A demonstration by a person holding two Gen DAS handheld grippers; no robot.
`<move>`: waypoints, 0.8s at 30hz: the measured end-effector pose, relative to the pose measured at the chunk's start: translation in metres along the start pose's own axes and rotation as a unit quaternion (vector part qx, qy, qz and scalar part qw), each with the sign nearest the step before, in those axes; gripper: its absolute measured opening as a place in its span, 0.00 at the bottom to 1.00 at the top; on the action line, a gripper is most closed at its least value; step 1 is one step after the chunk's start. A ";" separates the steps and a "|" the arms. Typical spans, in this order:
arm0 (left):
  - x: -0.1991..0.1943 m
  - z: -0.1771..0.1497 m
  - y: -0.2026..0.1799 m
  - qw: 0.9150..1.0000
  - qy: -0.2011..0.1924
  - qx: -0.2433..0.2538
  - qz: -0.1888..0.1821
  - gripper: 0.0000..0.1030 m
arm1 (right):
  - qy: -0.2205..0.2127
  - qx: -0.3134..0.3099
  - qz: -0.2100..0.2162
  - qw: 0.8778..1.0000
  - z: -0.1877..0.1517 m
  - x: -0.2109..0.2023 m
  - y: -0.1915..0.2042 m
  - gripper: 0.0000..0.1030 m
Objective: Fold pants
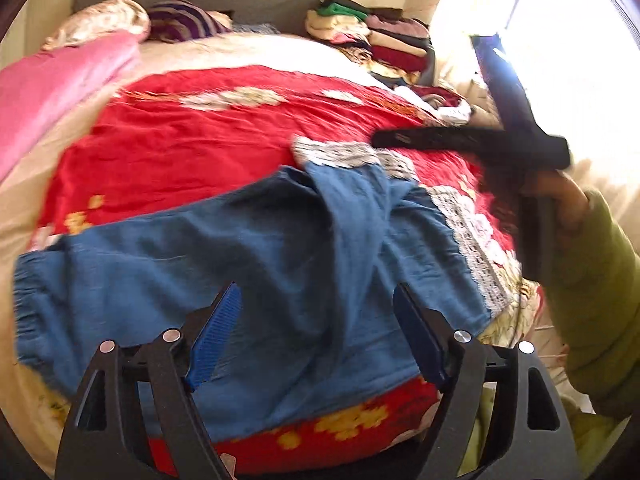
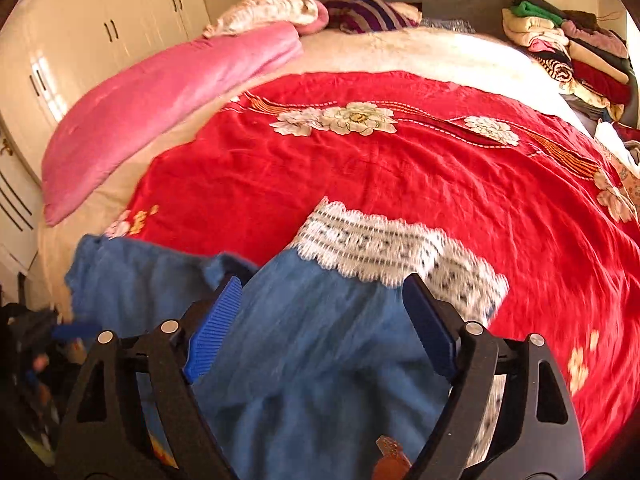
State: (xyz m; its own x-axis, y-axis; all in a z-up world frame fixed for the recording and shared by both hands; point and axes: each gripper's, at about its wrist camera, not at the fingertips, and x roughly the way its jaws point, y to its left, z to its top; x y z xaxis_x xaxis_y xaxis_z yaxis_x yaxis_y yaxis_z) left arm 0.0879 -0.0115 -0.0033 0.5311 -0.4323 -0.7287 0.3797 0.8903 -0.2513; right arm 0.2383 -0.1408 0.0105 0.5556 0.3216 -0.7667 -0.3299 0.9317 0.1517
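A: Jaws, nearest first?
B: Left gripper [image 1: 316, 300] spread wide, empty (right gripper [image 2: 320, 292] likewise), both above the blue pants [image 1: 240, 240].
A: Pants?
B: Flat on the red bedspread [image 2: 400, 168], lace hem [image 2: 380, 244] beyond; clothes pile [image 2: 580, 60] far back.

Your left gripper [image 1: 318, 300] covers the near middle of the blue pants [image 1: 280, 248], and the right gripper [image 2: 322, 292] hides the lower part in its own view, where the fabric smears with motion. In the left wrist view your right gripper shows only as a dark blurred shape, so its fingers cannot be made out there. The clothes pile [image 2: 576, 52] runs off the right edge.
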 end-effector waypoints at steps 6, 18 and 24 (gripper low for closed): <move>0.034 0.011 -0.011 0.999 0.019 -0.003 -0.030 0.59 | 0.037 -0.007 0.008 0.999 0.031 0.048 0.004 0.74; 0.069 0.007 -0.013 0.998 0.050 -0.003 -0.047 0.20 | 0.102 -0.003 -0.042 0.994 0.037 0.137 0.000 0.28; 0.063 0.004 -0.014 0.998 0.043 0.007 -0.043 0.20 | 0.040 0.035 -0.012 0.999 0.035 0.079 -0.027 0.09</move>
State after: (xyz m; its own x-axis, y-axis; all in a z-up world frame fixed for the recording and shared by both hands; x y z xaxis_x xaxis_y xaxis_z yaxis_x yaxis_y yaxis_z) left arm 0.1192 -0.0514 -0.0427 0.4298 -0.4925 -0.7567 0.4327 0.8480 -0.3062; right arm 0.3179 -0.1347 -0.0317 0.4989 0.2871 -0.8177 -0.2616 0.9494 0.1737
